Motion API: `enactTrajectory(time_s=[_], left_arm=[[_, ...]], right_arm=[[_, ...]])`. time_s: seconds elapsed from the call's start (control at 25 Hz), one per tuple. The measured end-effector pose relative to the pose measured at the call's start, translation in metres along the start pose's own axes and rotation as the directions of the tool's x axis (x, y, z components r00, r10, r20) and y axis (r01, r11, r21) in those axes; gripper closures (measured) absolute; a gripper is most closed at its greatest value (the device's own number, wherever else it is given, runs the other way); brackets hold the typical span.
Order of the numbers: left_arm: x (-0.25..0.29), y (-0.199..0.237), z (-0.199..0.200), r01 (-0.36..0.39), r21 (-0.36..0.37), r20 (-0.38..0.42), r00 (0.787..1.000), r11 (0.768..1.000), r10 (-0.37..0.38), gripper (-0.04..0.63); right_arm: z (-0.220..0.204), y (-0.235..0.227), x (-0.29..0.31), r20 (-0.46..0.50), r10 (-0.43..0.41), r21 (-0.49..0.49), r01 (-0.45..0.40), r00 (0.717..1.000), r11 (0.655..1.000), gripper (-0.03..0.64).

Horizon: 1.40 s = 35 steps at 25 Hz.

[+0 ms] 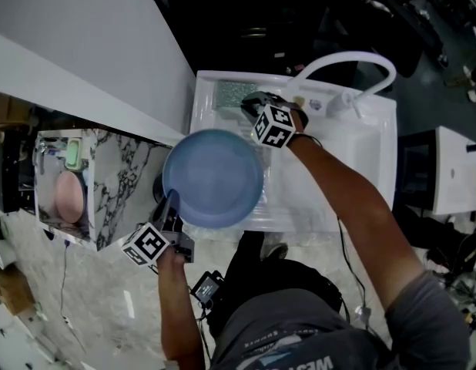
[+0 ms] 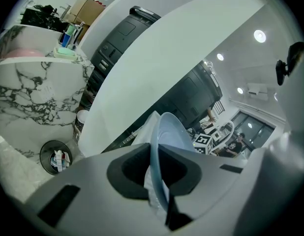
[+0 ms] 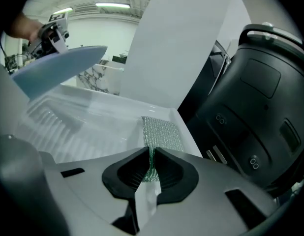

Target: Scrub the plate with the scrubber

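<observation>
Seen from above, a round blue plate (image 1: pixel 213 177) is held over a white sink (image 1: pixel 361 168). The left gripper (image 1: pixel 170 206) clamps the plate's lower left rim. The right gripper (image 1: pixel 253 106) reaches to the sink's far left corner, its tip meeting a green scrubber (image 1: pixel 232 95). A marble bench (image 1: pixel 115 176) lies to the left.

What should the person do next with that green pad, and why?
Probably lift the scrubber out of the sink corner and carry it to the plate. The right gripper is shut on its edge, while the left gripper holds the plate by its rim over the sink.
</observation>
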<state>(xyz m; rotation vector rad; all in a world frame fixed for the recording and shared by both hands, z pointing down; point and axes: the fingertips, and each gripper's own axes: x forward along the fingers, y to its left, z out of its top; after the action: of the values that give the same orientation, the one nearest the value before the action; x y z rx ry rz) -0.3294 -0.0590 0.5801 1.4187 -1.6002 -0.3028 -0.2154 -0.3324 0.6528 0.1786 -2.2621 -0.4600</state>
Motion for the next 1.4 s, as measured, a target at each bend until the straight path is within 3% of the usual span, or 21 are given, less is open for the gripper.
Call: enactTrajectory(time_s=[0.2,0.76,0.92,1.04,1.2,1.4], left_arm=[[0.009,-0.007,-0.003,0.022,-0.009,-0.007,1.0,1.0,-0.022,0.566],[0.031,-0.043,-0.02,0.068,0.028,-0.048,0.997,0.997,-0.067,0.566],[0.038,-0.061,-0.03,0.097,0.033,-0.07,0.993,0.995,-0.094,0.566],[0.045,-0.078,-0.04,0.123,0.036,-0.091,0.989,0.992,-0.119,0.566],[0.056,-0.102,-0.049,0.16,0.047,-0.112,0.982,0.986,-0.154,0.566],[0.066,-0.128,-0.057,0.194,0.076,-0.125,0.975,0.978,-0.183,0.566]], right_arm=[[0.005,-0.007,-0.03,0.054,-0.03,0.097,0.024,0.998,0.995,0.566],[0.028,0.015,-0.186,0.161,-0.185,0.193,0.153,0.97,0.969,0.566],[0.044,0.042,-0.227,0.193,-0.185,0.147,0.158,0.963,0.976,0.566],[0.054,0.075,-0.24,0.203,-0.135,0.059,0.126,0.97,0.99,0.566],[0.04,0.124,-0.232,0.11,-0.057,-0.119,0.07,0.992,0.99,0.565],[0.012,0.163,-0.25,0.029,-0.035,-0.186,0.04,0.999,0.982,0.561]])
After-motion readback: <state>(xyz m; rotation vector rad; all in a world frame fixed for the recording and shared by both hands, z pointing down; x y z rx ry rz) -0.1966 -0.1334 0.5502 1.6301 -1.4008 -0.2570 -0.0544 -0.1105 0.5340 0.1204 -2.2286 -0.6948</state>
